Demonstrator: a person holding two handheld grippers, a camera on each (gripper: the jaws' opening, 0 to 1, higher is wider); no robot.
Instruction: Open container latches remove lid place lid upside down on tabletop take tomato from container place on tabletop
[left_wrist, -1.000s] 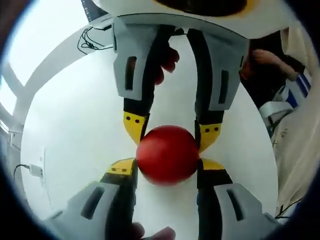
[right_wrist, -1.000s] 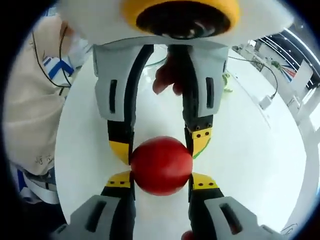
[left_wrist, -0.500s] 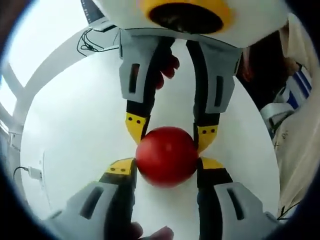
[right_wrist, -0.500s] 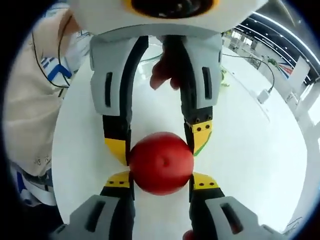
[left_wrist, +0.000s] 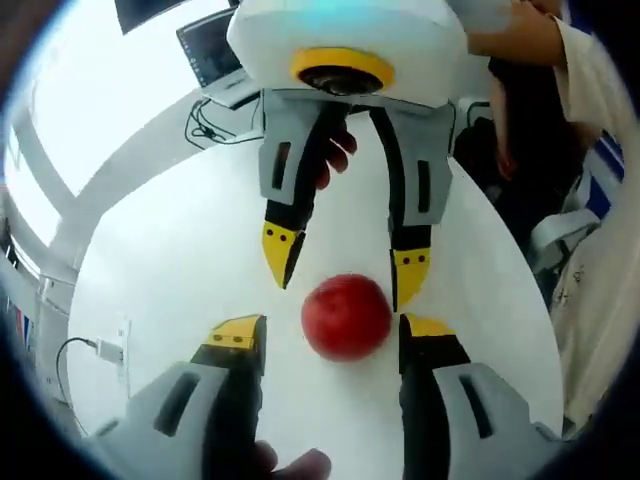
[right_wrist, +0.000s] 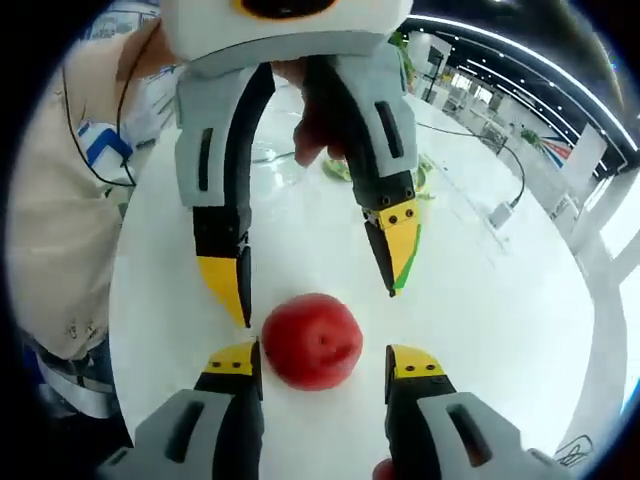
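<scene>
- Left gripper (left_wrist: 322, 335): jaws spread wide, holding nothing.
- Right gripper (right_wrist: 322, 363): jaws parted, gripping nothing.
- Tomato (left_wrist: 346, 317) resting on the tabletop (left_wrist: 170, 270), between both pairs of tips, clear of the left's, maybe grazing the right's near jaw.
- Round, no long axis; grippers facing each other, equally near.
- Placement looks done.

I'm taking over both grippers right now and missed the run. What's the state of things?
Left gripper: open, jaws either side of the tomato, gaps visible.
Right gripper: open, likewise clear of the tomato.
The tomato rests on the white tabletop, so the placing looks done.
A clear item sits farther back in the right gripper view, too hidden to identify.
Left: probably just draw both grippers back.
</scene>
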